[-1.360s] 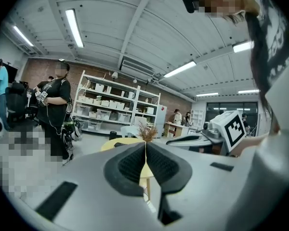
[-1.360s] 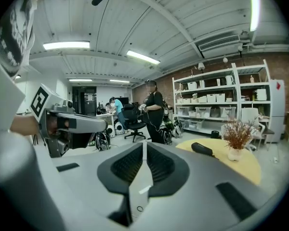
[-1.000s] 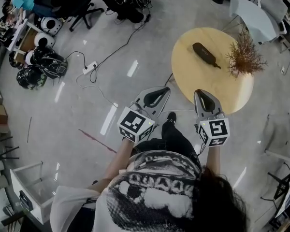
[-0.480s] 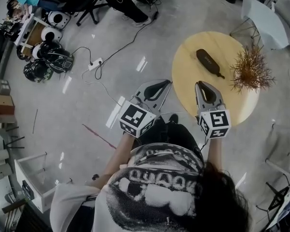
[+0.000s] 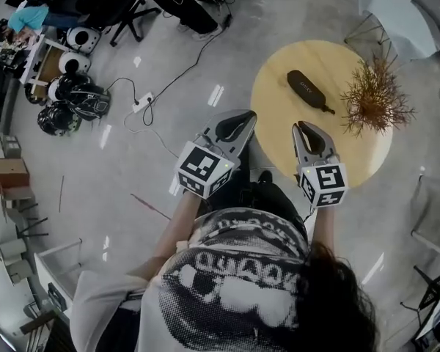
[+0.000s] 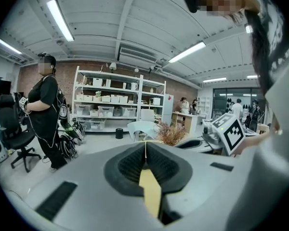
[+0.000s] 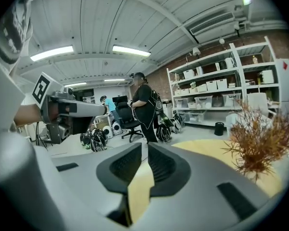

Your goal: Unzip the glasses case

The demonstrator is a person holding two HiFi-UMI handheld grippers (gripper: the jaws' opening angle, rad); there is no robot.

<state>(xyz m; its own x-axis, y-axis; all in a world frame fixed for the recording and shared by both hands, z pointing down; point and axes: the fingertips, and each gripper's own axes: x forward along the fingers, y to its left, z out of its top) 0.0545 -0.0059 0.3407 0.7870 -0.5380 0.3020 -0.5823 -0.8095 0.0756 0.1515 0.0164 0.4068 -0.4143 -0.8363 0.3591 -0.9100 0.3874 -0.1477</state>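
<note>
Upper right, the desk (image 5: 279, 108) carries the untouched glasses case (image 5: 306, 91). I read this as approach: left hand-held gripper (image 5: 238, 123) closed, right hand-held gripper (image 5: 308, 134) barely parted, both empty. Next, I reach its zip.

Head view looks steeply down; gripper views face level — sharing the plant (image 5: 374, 97).

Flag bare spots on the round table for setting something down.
Bare wood on the round table: the left side, between the glasses case and the left rim, and the far arc beyond the case. Crowded on the right: the dried plant spreads over that side, and the strip between it and the case is narrow.
</note>
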